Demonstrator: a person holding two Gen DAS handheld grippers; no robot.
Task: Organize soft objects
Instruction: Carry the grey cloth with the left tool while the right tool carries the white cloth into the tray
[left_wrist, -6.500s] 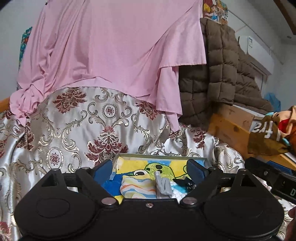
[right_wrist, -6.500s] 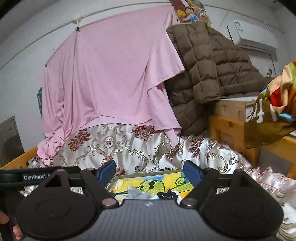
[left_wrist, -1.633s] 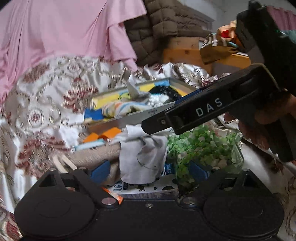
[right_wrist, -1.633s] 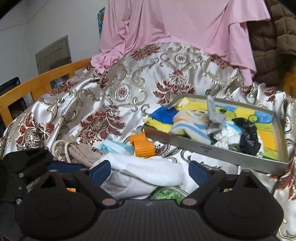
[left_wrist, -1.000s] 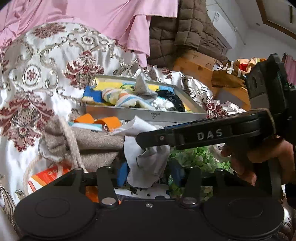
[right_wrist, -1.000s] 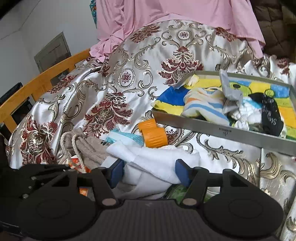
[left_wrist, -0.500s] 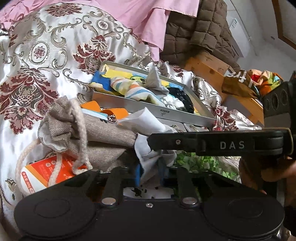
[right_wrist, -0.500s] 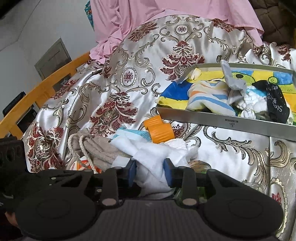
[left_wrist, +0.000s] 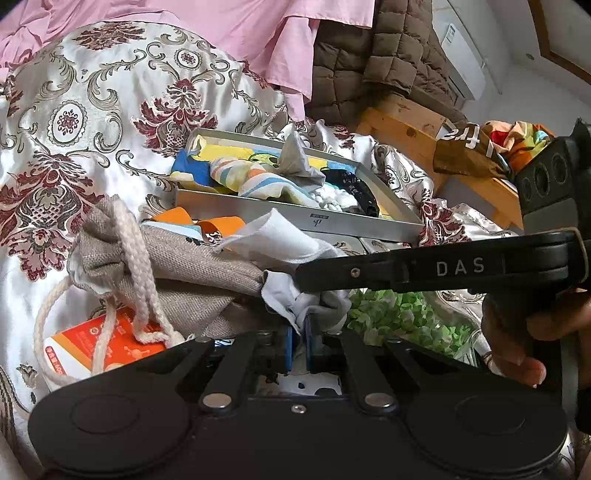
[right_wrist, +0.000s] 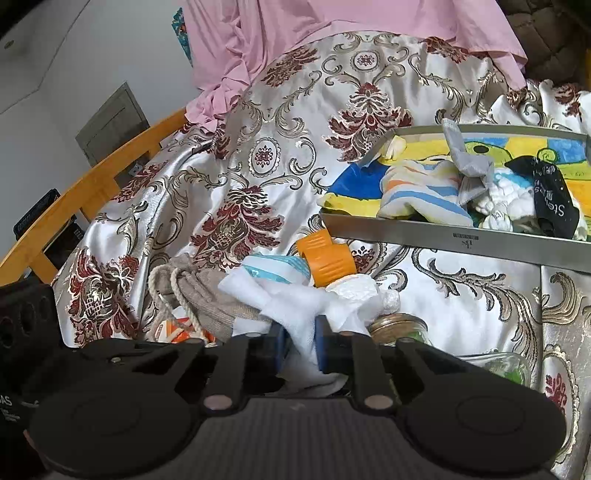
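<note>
Pinching one white cloth (right_wrist: 295, 306), left hand-held gripper (left_wrist: 299, 345) clamps its grey end; right hand-held gripper (right_wrist: 298, 349), jaws closing, grips the bunched middle, long axis indiscernible.

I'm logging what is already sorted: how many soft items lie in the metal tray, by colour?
Striped cloth: 1
Grey cloth: 1
White fluffy item: 1
Black sock with lettering: 1
Total: 4 that can be told apart in the metal tray; anything beneath them is hidden.
</note>
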